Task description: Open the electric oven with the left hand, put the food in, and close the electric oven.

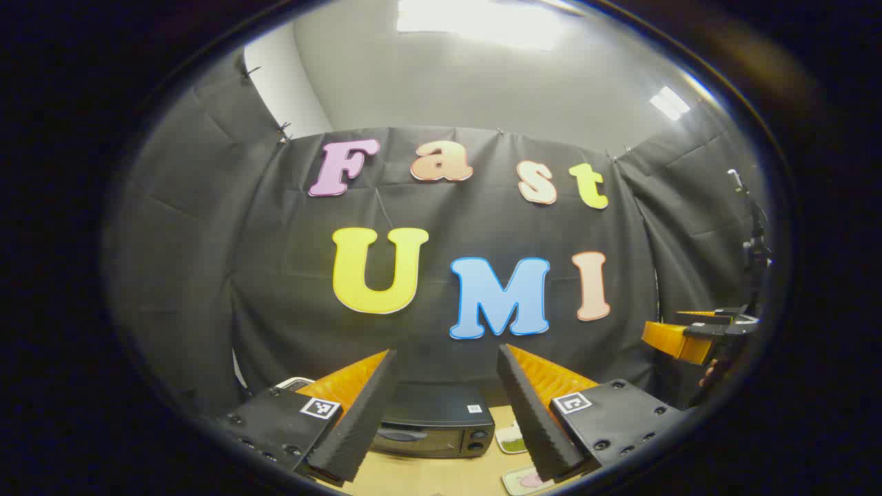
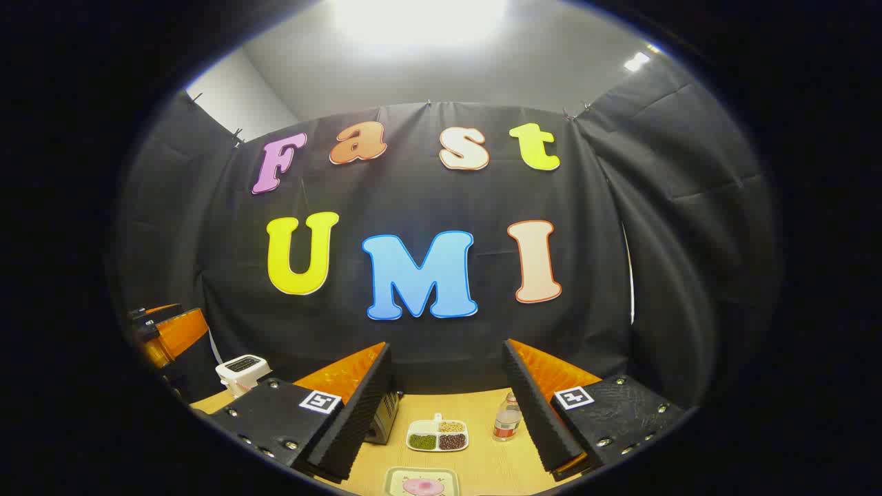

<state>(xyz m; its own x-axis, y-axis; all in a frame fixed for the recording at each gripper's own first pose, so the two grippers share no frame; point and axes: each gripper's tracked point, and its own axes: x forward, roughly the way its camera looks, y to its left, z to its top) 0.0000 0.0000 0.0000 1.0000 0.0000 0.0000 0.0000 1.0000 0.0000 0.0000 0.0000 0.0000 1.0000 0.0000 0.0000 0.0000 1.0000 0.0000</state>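
So, nothing's really started yet from where I'm standing. Both grippers are held up high and well back from the wooden table (image 2: 482, 461), pointed at the back wall more than at anything on it.

Biggest thing first: the electric oven (image 1: 434, 430) sits on the table low down between the left gripper's fingers, well ahead of it, door closed as far as I can tell. In the right gripper view just a corner of it peeks out beside that gripper's left finger. Off to the far left of the right gripper there's a white toaster (image 2: 242, 372) too.

The left gripper (image 1: 446, 403) is spread wide with nothing in it. Same for the right gripper (image 2: 448, 403), wide apart and empty.

Smaller stuff: straight ahead of the right gripper, between its fingers, is a white divided dish (image 2: 437, 435) with green, tan and dark bits in its sections, just right of the oven. Nearer still, right under the fingers, a pale plate with pink food (image 2: 422, 484). I can't tell which of the two the task means. A small bottle (image 2: 507, 419) stands next to the right finger.

My read: we're at the opening step, not begun. The left gripper needs to come down and forward to the oven door's top edge, close on the handle and swing the door open before any food moves.
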